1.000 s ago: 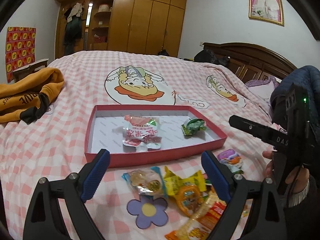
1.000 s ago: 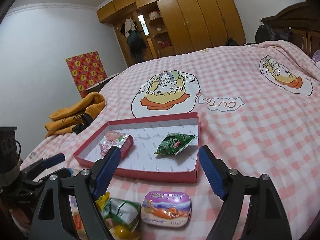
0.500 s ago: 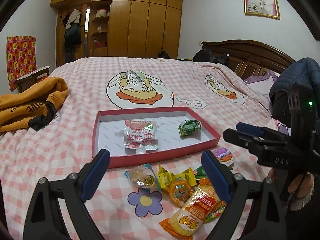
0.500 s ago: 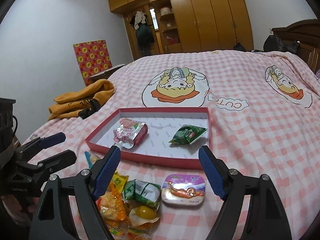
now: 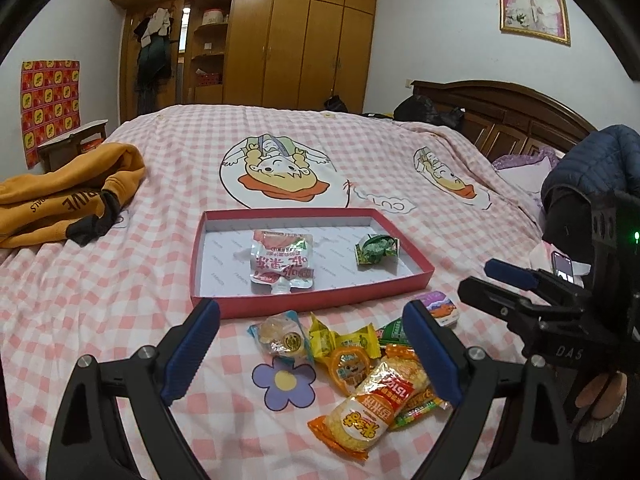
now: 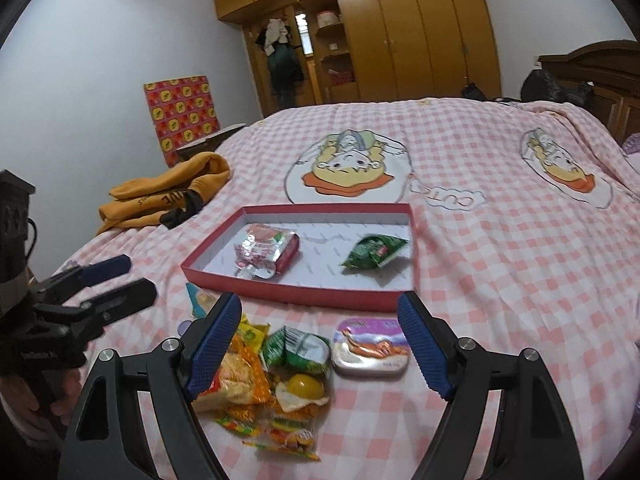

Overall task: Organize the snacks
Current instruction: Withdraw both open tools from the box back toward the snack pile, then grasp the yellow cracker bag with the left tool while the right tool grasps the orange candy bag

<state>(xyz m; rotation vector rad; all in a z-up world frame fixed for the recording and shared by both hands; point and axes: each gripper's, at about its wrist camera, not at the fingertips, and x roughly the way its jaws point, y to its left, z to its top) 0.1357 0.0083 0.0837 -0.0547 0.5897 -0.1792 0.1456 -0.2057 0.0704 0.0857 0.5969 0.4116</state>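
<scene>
Both grippers pulled back from the red tray (image 5: 312, 307): left gripper (image 5: 316, 344) and right gripper (image 6: 320, 340) wide, empty. Snack pile (image 5: 360, 368) in reach; tin (image 6: 370, 348) next.

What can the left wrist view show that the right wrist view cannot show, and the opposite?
Only the left wrist view shows the framed photo on the wall and the purple flower print whole. Only the right wrist view shows the fried-egg candy and the tin's full lid. Both show the red tray holding two packets, the orange hoodie and the wardrobe.
</scene>
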